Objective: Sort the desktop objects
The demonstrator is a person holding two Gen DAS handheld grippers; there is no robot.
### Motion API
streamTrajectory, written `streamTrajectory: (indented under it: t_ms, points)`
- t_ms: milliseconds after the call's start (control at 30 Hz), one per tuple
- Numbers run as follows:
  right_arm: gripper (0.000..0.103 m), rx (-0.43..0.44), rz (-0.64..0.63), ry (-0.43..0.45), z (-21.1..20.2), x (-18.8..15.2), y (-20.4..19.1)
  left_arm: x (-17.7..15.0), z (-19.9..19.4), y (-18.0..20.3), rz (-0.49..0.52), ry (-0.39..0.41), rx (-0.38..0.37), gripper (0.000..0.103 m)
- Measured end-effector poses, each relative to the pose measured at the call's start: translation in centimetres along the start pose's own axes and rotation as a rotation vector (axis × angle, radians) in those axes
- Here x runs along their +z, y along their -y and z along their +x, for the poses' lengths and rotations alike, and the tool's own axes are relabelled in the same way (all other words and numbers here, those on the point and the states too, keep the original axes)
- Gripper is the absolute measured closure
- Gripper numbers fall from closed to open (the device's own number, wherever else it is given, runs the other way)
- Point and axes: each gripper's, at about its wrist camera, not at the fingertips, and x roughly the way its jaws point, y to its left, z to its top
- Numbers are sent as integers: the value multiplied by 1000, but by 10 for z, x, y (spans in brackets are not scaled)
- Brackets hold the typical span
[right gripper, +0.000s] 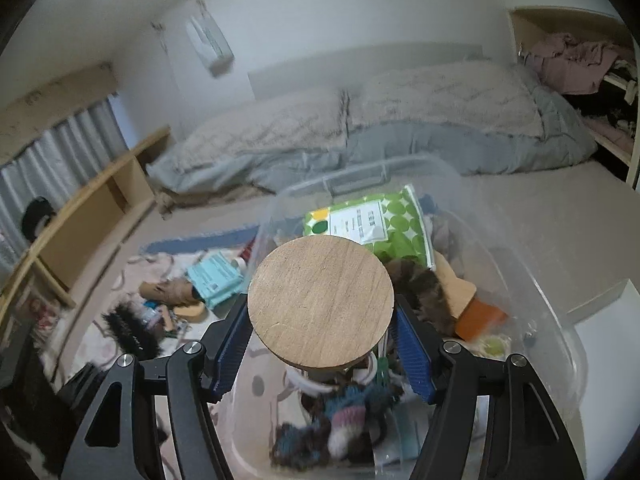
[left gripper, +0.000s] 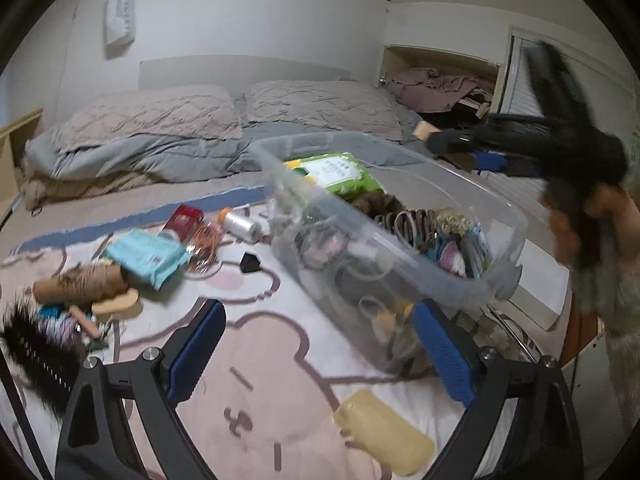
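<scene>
Black bristles of a hairbrush fill the far left of the left wrist view, lying on the bear-print blanket spread over the bed; next to it sit a brown furry bundle, a tan sponge-like piece, a light blue packet, a red box, a tangle of orange bands, a white bottle with an orange cap and a small black cube. The left tongs hang wide apart over the blanket with nothing between the blue pads, a pale yellow soft case just below them. To the right stands the clear plastic bin, already holding a green dotted pack, hair ties and knitted bits. Further right, blurred, the right tongs hover above the bin, carried by the person's hand. In the right wrist view the same clutter lies on the blanket at left, and the right tongs are closed on a jar with a round wooden lid, the blue pads pressing its sides, held above the open bin; beneath it lie blue and pink yarn, the green dotted pack and an orange item
</scene>
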Motion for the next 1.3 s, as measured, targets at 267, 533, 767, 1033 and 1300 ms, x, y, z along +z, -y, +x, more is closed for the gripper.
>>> streamTrajectory:
  t_ms: [267,533,767,1033,1300]
  points:
    - [35,-85,42,-130,52,24,2,-21,-14,-21,-51,18,-6,7]
    - [1,-243,28,-153,75,23,12,-32,-24,-30,-32,27,2,7]
    - [1,-190,75,-82,44,16,14,-32,-37,-31,-45,44,-7,7]
    - [1,-94,53,61,6,-5,-1,-27,-58,-26,-48,77,1,1]
    - [0,-84,14,201,-44,-25,-16,-17,-78,-11,-33,114,5,1]
